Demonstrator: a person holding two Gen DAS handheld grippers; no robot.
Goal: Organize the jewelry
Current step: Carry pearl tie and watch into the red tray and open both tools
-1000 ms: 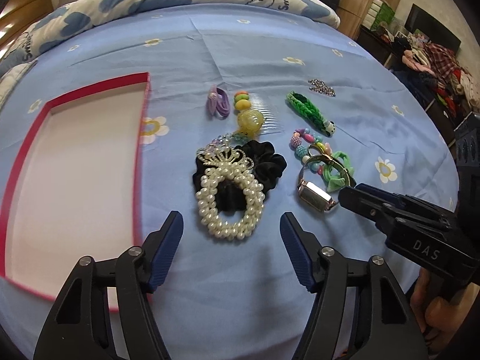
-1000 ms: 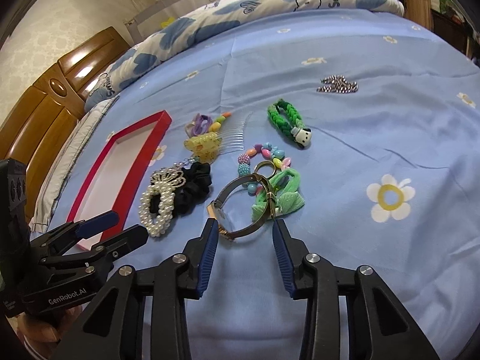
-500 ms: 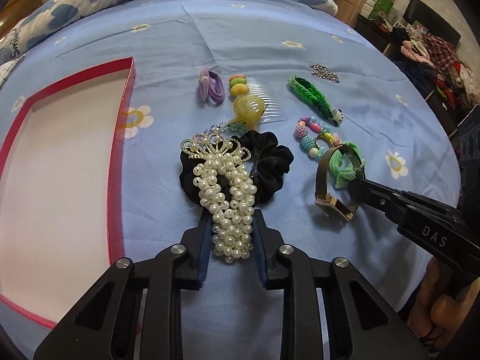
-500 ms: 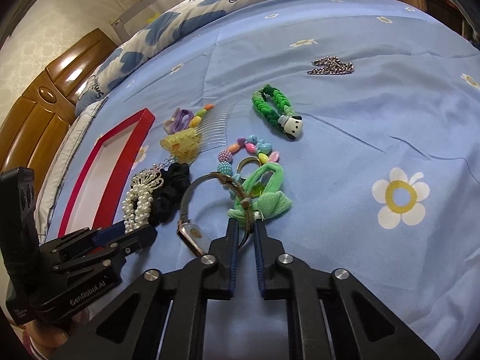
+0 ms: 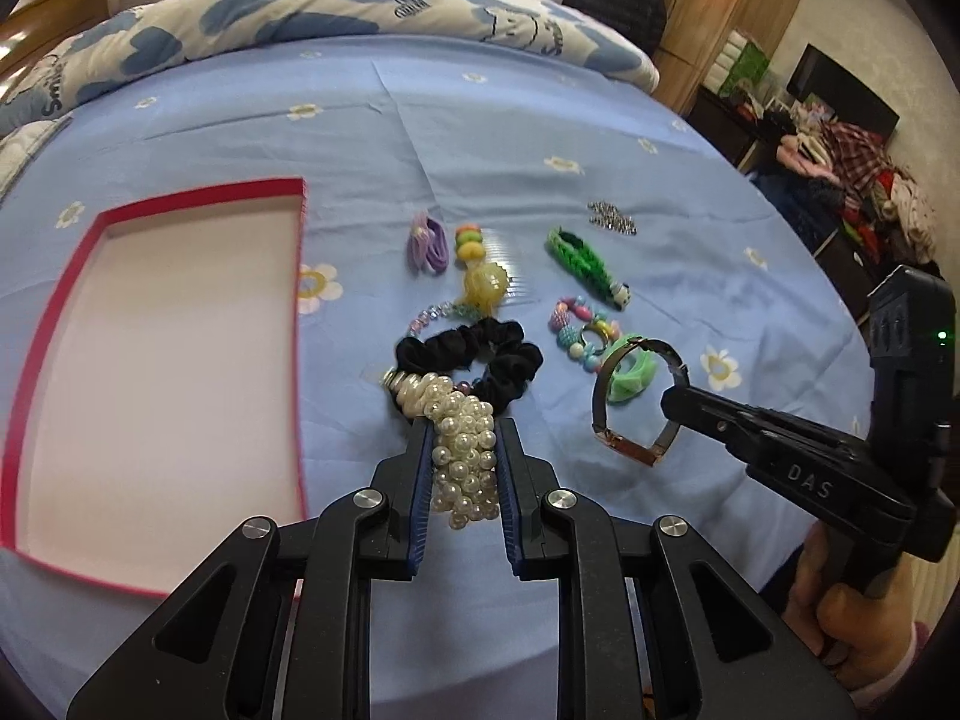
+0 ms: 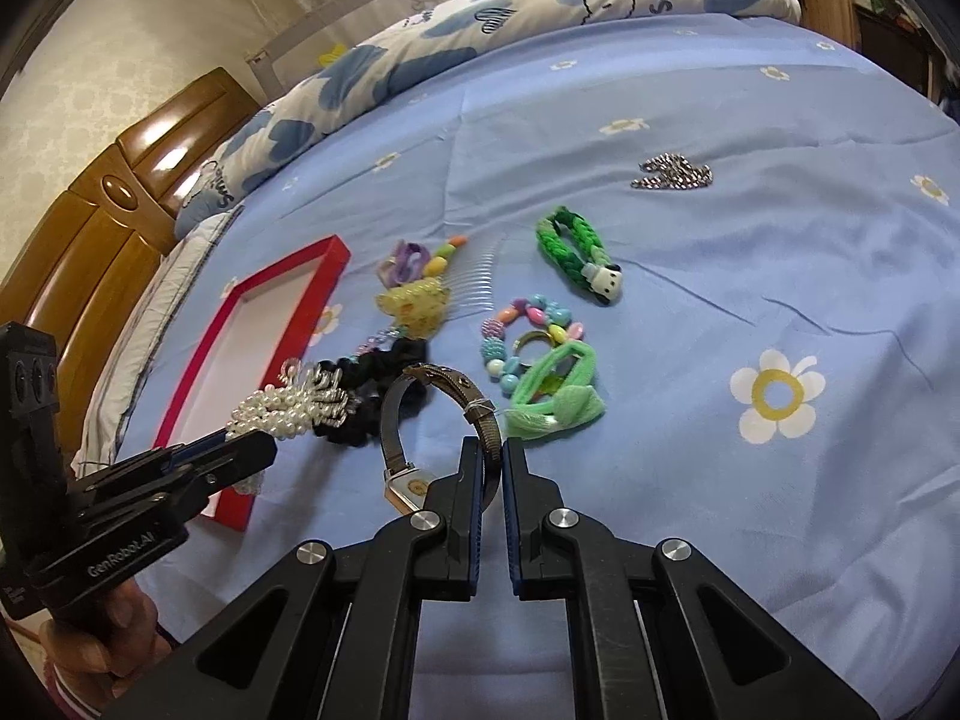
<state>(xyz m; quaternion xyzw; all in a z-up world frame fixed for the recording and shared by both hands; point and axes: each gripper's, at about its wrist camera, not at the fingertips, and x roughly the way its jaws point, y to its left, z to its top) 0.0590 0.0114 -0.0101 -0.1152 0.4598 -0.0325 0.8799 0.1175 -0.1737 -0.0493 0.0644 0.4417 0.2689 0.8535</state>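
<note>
My left gripper [image 5: 462,427] has its jaws closing, and the pads squeeze a white pearl bracelet [image 5: 465,462], whose crown charm end still lies on a black scrunchie [image 5: 474,348]. To the left, a red-rimmed tray [image 5: 204,191] with a pale floor lies on the blue bedsheet. My right gripper [image 6: 492,450] is shut on the strap of a dark wristwatch [image 6: 393,420], which stands tilted above the sheet with its gold case low. From the left wrist view, the right gripper [image 5: 675,405] pinches the watch [image 5: 627,450] on the right. The right wrist view has the left gripper [image 6: 258,450] with the pearls [image 6: 276,411].
On the sheet beyond lie a purple hair tie [image 5: 427,243], a yellow comb clip [image 5: 485,285], a green braided bracelet [image 5: 585,264], a coloured bead bracelet [image 5: 576,330], a green bow tie [image 5: 630,369] and a silver chain [image 5: 612,219]. A patterned duvet [image 5: 360,12] lies at the back.
Both grippers went from open to shut, the left on the pearl bracelet and the right on the watch strap. Both then rose, pulling the pearls and the watch up off the sheet.
</note>
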